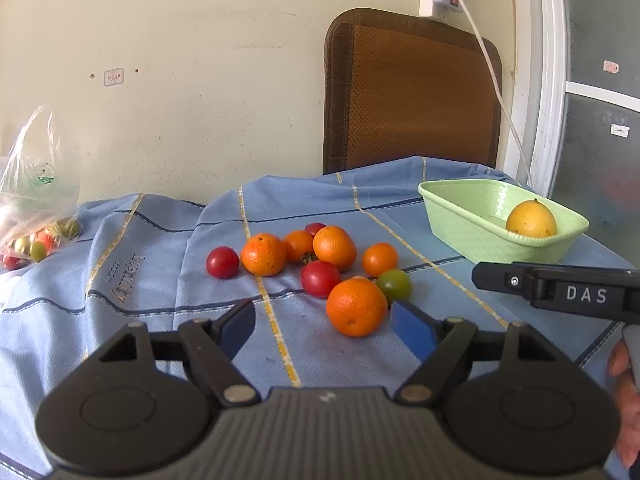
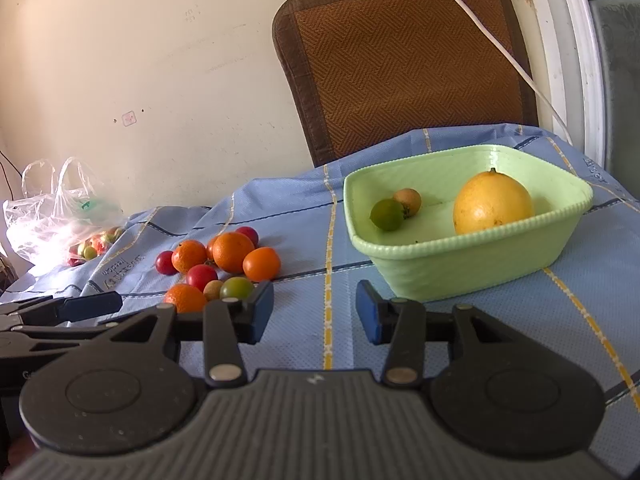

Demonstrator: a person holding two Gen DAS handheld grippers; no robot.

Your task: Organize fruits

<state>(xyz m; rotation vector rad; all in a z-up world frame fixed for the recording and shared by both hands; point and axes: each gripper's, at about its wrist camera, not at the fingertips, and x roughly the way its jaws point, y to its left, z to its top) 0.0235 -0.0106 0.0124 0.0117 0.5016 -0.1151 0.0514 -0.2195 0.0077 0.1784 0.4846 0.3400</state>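
My left gripper point(image 1: 324, 330) hovers with jaws apart and empty, just short of the nearest orange point(image 1: 356, 307) in the fruit pile at the middle of the blue tablecloth point(image 1: 160, 280). My right gripper point(image 2: 315, 312) is also parted, holding nothing, before the green basket point(image 2: 460, 264) near the table's right edge, which holds a yellow citrus point(image 2: 494, 202).

White letters "DAS" stand on the black body of the right gripper point(image 1: 560, 292) seen from the left wrist, while the print on the blue tablecloth point(image 1: 132, 264), the green mark on the plastic bag point(image 1: 40, 184) and the small wall stickers point(image 1: 113, 77) are too blurred to read
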